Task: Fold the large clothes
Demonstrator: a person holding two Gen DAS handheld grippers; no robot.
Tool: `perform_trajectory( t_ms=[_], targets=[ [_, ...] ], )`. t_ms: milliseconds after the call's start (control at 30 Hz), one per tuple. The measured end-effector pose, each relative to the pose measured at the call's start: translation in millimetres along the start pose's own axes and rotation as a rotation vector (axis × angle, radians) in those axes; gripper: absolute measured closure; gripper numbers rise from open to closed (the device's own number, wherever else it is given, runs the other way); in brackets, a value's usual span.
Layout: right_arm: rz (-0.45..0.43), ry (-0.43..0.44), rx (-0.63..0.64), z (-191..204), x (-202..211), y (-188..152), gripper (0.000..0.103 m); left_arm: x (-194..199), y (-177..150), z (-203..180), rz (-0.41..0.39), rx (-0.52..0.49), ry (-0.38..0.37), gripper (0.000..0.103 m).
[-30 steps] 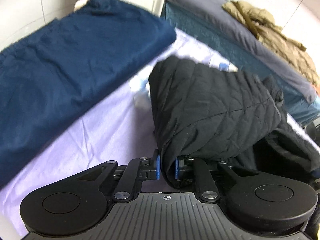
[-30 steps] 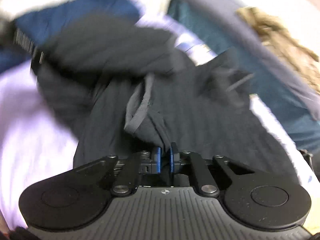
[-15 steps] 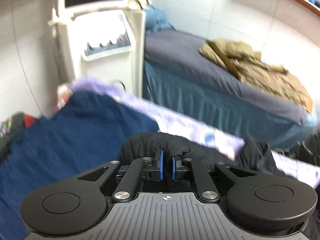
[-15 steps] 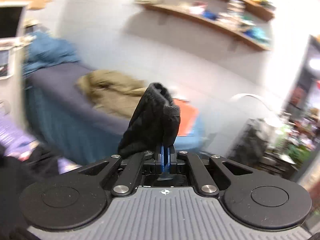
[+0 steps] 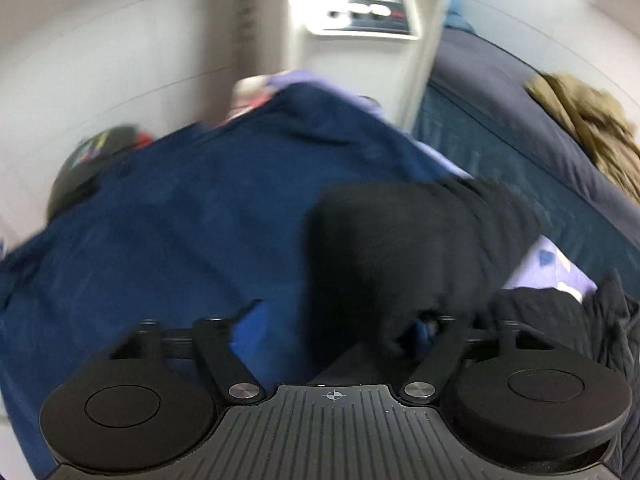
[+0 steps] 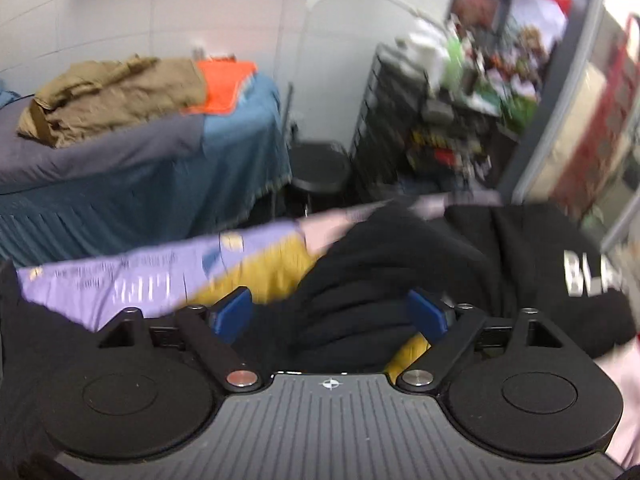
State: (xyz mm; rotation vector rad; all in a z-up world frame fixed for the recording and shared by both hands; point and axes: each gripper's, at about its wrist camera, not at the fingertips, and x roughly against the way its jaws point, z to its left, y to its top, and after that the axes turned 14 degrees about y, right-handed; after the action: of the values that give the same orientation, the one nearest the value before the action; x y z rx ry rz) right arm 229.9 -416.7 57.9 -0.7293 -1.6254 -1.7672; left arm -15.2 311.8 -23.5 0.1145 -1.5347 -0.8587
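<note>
We see our left gripper (image 5: 336, 328) spread wide, black jacket (image 5: 408, 248) draped over its right finger, beside the navy garment (image 5: 168, 220), our right gripper (image 6: 330, 312) wide too, jacket bunched between its pads on the lilac sheet (image 6: 120, 284)

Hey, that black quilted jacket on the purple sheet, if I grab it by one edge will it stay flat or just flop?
Likely to flop: the black jacket already lies bunched in soft folds between the open fingers of the right hand-held gripper. Its padding looks puffy, so probably bulky yet light. It may slide on the smooth-looking purple sheet.
</note>
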Motion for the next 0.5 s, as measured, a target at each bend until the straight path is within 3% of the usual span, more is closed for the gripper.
perform_trajectory(
  t_ms=[133, 233, 367, 500],
  targets=[
    [0.091, 0.092, -0.05, 13.9, 1.5, -42.7, 0.017, -2.5, -18.0, 28.3, 0.083, 0.048, -0.039, 0.0],
    [0.125, 0.153, -0.088, 29.1, -2.0, -64.3, 0.011, 14.5, -24.9, 26.1, 0.021, -0.05, -0.031, 0.0],
    [0.169, 0.205, -0.141, 40.6, 2.0, -77.8, 0.01, 37.7, -26.7, -7.9, -0.116, -0.278, -0.019, 0.0],
    [0.199, 0.241, -0.178, 50.5, 7.8, -94.0, 0.008, 46.0, -36.0, -61.0, -0.219, -0.552, -0.062, 0.0]
  ],
)
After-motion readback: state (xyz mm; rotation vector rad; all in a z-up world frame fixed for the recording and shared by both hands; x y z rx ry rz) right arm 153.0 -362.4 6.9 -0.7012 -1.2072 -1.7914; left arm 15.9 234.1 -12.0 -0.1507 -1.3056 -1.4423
